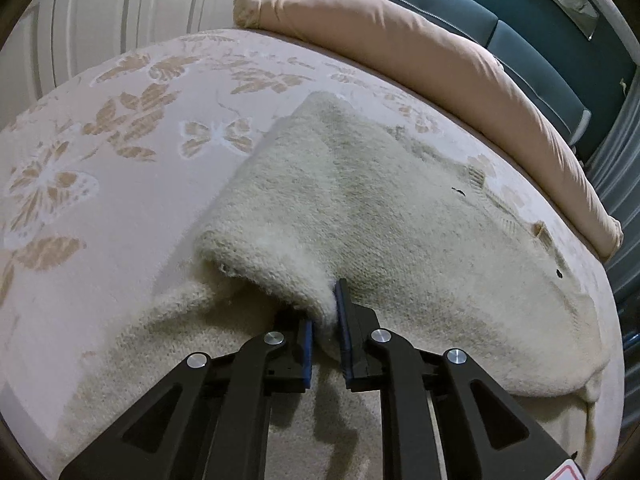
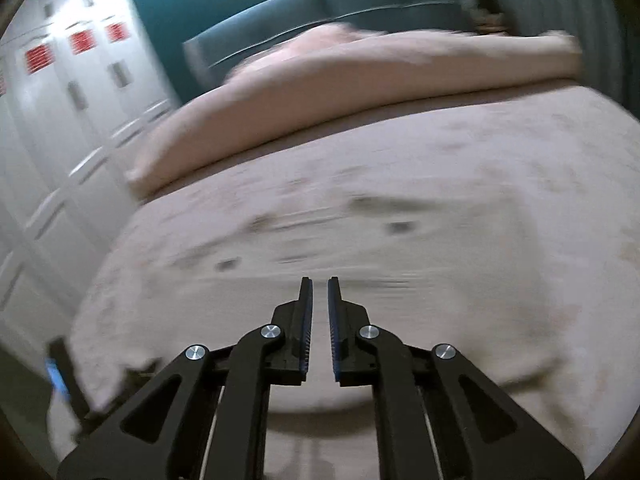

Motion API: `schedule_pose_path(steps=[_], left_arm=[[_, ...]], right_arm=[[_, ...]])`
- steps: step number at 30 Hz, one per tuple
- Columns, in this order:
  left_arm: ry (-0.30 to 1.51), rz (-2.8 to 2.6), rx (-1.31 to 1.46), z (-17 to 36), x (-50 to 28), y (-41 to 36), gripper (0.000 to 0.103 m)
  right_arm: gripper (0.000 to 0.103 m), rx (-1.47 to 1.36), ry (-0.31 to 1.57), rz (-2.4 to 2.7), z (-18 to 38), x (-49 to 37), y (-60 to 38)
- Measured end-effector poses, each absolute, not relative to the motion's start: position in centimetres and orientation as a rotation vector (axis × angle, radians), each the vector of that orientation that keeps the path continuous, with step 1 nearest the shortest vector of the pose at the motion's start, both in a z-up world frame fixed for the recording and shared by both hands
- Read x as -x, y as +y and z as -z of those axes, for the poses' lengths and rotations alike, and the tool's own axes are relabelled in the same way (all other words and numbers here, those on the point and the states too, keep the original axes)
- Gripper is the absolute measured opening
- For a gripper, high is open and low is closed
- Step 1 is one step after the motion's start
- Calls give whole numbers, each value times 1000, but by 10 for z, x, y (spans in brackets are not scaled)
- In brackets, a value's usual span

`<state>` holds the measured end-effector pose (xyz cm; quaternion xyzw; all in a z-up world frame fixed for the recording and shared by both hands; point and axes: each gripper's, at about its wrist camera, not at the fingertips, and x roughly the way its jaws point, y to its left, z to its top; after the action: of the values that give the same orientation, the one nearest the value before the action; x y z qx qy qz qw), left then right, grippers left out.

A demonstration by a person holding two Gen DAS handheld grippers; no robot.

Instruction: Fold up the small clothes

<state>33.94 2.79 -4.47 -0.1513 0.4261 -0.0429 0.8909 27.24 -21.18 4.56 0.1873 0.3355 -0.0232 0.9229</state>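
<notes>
I have the left gripper (image 1: 326, 320) pinched on the cream sweater's (image 1: 360, 200) rolled edge mid-bed (image 1: 100, 200), ready to fold it over; my right gripper (image 2: 319, 320) hangs nearly closed, empty.

I'm in a home bedroom. My bed (image 1: 120, 184) has a pillow (image 1: 400, 40), teal headboard (image 1: 460, 12) far off, white wardrobe doors (image 1: 100, 12) left.

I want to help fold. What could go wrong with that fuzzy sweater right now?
1. The left gripper pinches only a small bit of the sweater, so the knit could slip out or stretch.
2. The right gripper is shut on nothing, so one side gets pulled alone and the fold may turn out crooked.
3. The lifted flap is rolled over, so it may bunch up on the bed.
</notes>
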Motion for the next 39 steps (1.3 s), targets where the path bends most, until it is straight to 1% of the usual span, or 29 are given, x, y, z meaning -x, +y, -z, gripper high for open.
schedule_pose_path(steps=[4,8,9,11,13,14,16,18,19,20,22,24,25,26,28,29,30,31,32,33,34,37,38,39], left_arm=[[871,101,334,48,-338,30,14],[857,116,364,50,-336,34,14],[856,120,373,51,-336,35,14],[853,129,390,52,-336,37,14],[851,134,397,52,-336,37,14],[850,137,398,53,-336,38,15],[847,141,402,53,-337,38,15],[845,144,409,54,-336,38,15],[845,146,413,54,-336,39,15],[846,147,417,54,-336,39,15],[852,154,433,52,-337,41,16],[865,165,470,46,-337,46,21],[867,154,483,41,-336,49,27],[856,122,492,34,-332,53,34],[822,42,516,21,-325,64,37],[831,28,529,20,-327,68,37],[859,26,541,22,-331,71,36],[888,26,534,24,-337,72,32],[907,23,515,25,-342,71,17],[915,25,497,23,-345,71,10],[912,37,479,18,-348,70,6],[893,50,449,9,-353,68,6],[899,53,441,10,-355,66,6],[914,49,423,14,-358,62,6]], right_arm=[[9,-338,822,-169,-20,-331,-137],[9,-303,956,-205,16,-374,-105],[7,-284,970,-181,21,-379,-107],[4,-261,961,-137,25,-379,-128],[3,-284,931,-73,26,-368,-170],[0,-331,914,-33,26,-358,-202],[0,-418,899,92,27,-334,-258],[6,-491,851,188,19,-297,-309],[21,-497,835,257,14,-280,-323],[34,-502,814,294,8,-261,-334],[40,-524,791,280,3,-238,-340],[47,-559,806,219,5,-225,-336],[53,-569,811,201,6,-225,-332],[55,-589,820,165,10,-228,-327],[57,-613,848,119,19,-236,-319],[56,-604,870,113,24,-245,-312],[51,-566,879,127,26,-251,-304],[29,-504,887,144,22,-259,-297],[10,-481,889,142,18,-260,-295],[10,-484,855,130,5,-260,-294],[10,-504,758,97,-20,-255,-296],[10,-486,593,71,-66,-238,-301],[10,-474,562,73,-70,-236,-305],[10,-454,591,89,-62,-240,-308]])
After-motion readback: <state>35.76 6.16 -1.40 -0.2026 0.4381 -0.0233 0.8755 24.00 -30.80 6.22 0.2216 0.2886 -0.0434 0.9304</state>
